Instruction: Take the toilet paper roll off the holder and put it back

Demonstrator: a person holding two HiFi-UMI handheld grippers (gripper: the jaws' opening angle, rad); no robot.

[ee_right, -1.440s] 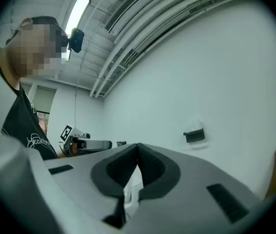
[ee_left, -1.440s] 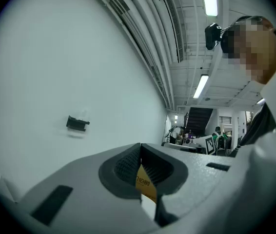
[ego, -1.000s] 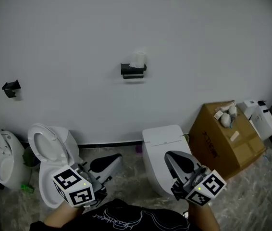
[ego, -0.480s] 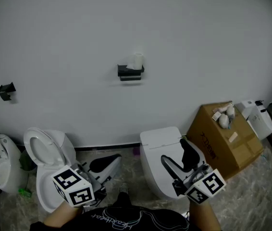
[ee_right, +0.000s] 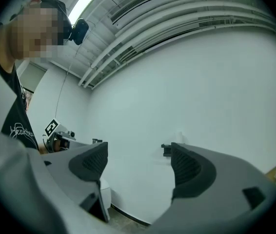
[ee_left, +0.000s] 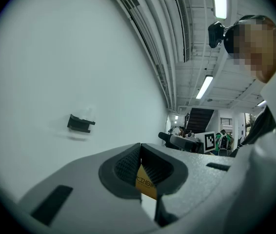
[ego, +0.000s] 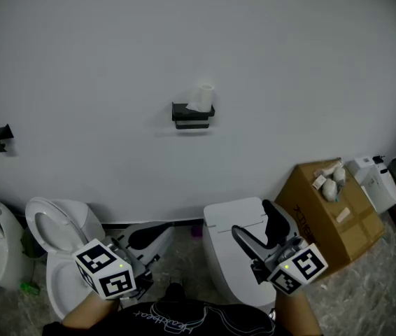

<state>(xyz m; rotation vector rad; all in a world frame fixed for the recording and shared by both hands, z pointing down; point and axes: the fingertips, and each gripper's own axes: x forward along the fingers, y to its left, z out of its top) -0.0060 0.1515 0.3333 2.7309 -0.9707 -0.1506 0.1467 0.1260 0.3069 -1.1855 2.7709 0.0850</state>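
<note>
Reaching for the toilet paper roll (ego: 203, 96) looked like the step in hand: it stood on the black holder (ego: 192, 114) on the wall (ego: 289, 61), well ahead of and above both claws. The right claw (ego: 255, 224) was opening, nothing between its jaws; the left claw (ego: 157, 234) was closed, empty. Best to rise level, straddle the roll's sides, then close gently.

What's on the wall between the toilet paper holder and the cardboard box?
Nothing; the head view shows bare white wall between holder and cardboard box.
</note>
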